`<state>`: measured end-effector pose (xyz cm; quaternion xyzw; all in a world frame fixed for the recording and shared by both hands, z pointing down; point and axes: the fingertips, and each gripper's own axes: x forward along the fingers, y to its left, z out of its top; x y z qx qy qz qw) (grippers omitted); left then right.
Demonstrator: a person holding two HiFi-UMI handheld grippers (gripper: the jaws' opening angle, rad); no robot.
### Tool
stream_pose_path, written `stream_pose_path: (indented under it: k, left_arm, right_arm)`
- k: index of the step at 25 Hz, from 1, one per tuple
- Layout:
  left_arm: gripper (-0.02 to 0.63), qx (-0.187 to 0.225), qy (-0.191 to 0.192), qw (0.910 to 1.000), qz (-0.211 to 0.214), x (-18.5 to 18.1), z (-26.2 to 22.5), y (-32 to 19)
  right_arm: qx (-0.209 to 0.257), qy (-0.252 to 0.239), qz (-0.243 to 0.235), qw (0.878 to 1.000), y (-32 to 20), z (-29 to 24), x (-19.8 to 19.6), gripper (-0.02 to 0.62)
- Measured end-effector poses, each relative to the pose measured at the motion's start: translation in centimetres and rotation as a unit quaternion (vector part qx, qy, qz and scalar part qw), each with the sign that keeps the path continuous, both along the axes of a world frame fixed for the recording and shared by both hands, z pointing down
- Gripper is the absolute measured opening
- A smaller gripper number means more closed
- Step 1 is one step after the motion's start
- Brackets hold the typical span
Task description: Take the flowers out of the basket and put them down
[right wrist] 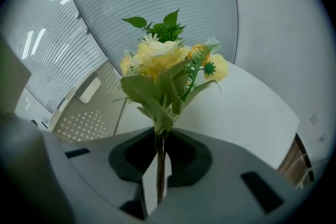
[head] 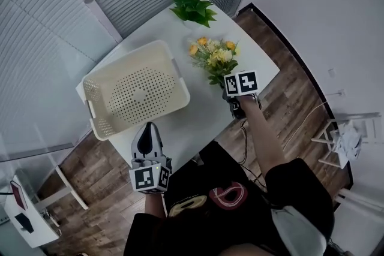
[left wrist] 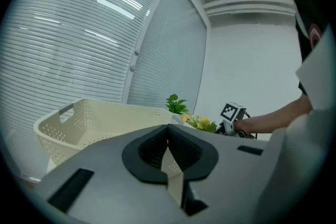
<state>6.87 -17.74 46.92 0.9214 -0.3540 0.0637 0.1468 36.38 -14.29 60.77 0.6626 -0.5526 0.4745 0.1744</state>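
Head view: the cream perforated plastic basket (head: 96, 90) sits empty on the white counter (head: 198, 117). The yellow-and-green artificial flower bunch (head: 214, 57) is already out, just right of the basket, held by my right gripper (head: 235, 96). Setting it down is what's left. The marker cube hides the stem ends, so I can't tell if they touch the counter.

Left gripper view: my left gripper (left wrist: 169, 162) is clenched on nothing, near the basket's near side.

Right gripper view: the right gripper is clamped on the stems (right wrist: 158, 160), blooms over the counter.
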Motion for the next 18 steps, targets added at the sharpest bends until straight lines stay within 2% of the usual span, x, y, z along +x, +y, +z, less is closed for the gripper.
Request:
stream_pose_path:
  k: [8,18]
  left_arm:
    - [0.017,-0.008,-0.004,0.9994,-0.034,-0.6,0.3,-1.3]
    - [0.017,-0.005,-0.004,0.9984,-0.057,-1.3,0.0,-2.1]
  right_arm:
    - [-0.022,-0.027,0.007,0.999,-1.4,2.4,-0.4,0.049]
    - [-0.025,-0.048,0.033,0.998,-1.8,3.9,-0.5,0.054]
